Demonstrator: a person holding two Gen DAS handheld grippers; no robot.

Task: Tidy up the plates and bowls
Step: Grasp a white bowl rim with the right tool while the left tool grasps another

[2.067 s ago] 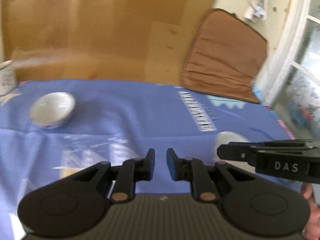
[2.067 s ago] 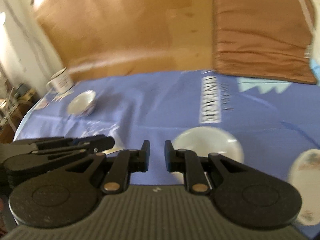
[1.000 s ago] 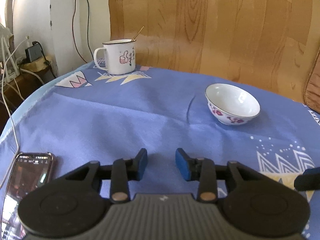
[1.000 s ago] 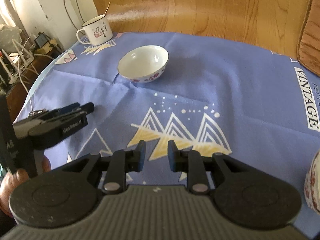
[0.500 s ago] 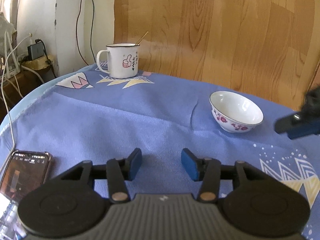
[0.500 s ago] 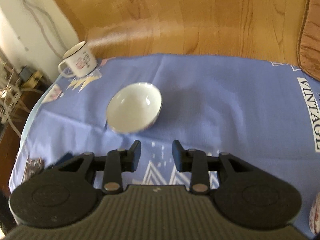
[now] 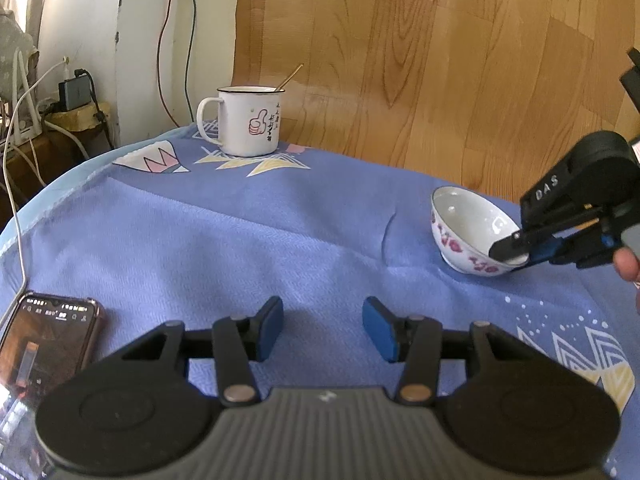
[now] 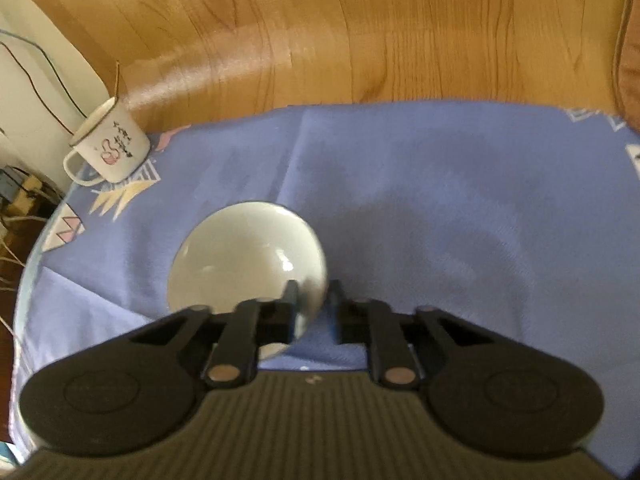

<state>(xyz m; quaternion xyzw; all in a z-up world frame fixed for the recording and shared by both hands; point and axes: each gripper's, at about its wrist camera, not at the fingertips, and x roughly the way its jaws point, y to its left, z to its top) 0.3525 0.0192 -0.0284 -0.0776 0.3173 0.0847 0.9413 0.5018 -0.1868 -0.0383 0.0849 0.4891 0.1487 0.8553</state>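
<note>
A white bowl (image 7: 466, 228) with red flower marks sits on the blue tablecloth (image 7: 280, 232). In the right wrist view the bowl (image 8: 244, 256) lies just ahead. My right gripper (image 8: 311, 300) is open and straddles the bowl's near right rim, one finger inside and one outside. It also shows in the left wrist view (image 7: 516, 254), at the bowl's right rim. My left gripper (image 7: 322, 330) is open and empty, low over the cloth, to the left of the bowl and nearer the camera.
A white enamel mug (image 7: 248, 120) with a spoon stands at the back left; it also shows in the right wrist view (image 8: 110, 148). A phone (image 7: 44, 340) lies at the near left table edge. Cables and a wooden wall lie behind.
My right gripper has moved forward and down onto the bowl's rim. My left gripper has opened wider and stayed nearly in place.
</note>
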